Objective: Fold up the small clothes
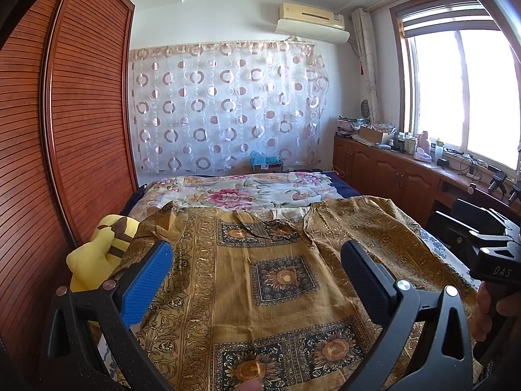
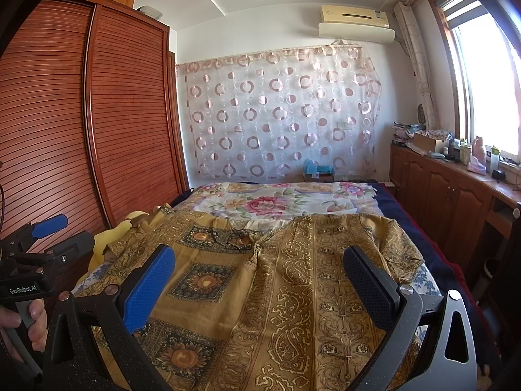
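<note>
A mustard-brown garment (image 1: pixel 276 277) with sunflower squares and paisley bands lies spread flat on the bed; it also shows in the right wrist view (image 2: pixel 293 277). My left gripper (image 1: pixel 257 260) is open and empty, hovering over the garment's left half. My right gripper (image 2: pixel 260 267) is open and empty, hovering over its right half. The right gripper's body shows at the right edge of the left wrist view (image 1: pixel 488 244). The left gripper's body shows at the left edge of the right wrist view (image 2: pixel 39 254), held by a hand.
A floral sheet (image 1: pixel 247 192) covers the bed beyond the garment. A yellow plush toy (image 1: pixel 97 254) lies at the bed's left edge by the slatted wardrobe (image 1: pixel 65 130). Wooden cabinets (image 1: pixel 390 169) with clutter run along the right under the window.
</note>
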Motion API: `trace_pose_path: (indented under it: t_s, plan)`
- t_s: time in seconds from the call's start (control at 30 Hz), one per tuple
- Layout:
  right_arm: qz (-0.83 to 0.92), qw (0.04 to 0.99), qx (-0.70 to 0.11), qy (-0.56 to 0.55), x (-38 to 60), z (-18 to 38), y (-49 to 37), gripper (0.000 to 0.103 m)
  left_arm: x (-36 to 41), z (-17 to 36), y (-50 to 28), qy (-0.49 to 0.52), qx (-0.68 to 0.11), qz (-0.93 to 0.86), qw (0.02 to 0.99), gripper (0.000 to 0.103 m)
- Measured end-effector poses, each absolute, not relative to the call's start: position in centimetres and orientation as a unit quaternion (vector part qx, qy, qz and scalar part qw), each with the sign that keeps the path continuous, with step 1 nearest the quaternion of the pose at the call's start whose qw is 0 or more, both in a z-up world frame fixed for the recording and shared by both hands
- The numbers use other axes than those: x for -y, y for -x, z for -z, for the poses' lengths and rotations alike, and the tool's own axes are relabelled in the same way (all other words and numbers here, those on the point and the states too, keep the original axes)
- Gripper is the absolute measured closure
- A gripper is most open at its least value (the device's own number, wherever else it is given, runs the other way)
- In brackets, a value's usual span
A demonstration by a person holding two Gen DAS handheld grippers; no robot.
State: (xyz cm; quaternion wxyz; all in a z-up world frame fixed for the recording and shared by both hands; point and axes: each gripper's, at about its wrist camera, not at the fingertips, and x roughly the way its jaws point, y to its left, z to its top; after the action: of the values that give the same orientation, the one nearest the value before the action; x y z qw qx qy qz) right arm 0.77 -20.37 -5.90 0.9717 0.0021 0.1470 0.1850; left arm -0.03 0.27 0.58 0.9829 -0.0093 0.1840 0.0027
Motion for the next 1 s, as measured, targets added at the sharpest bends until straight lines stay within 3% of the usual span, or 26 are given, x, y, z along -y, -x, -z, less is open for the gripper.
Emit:
trace_pose_path:
  t_s: [1.0]
  plan:
    - [-0.187,0.970,-0.153,-0.006,20.1,6.2,-0.8,0.000,-0.6,-1.6,0.6,0.010,-0.187,-0.005,0.982,0.000]
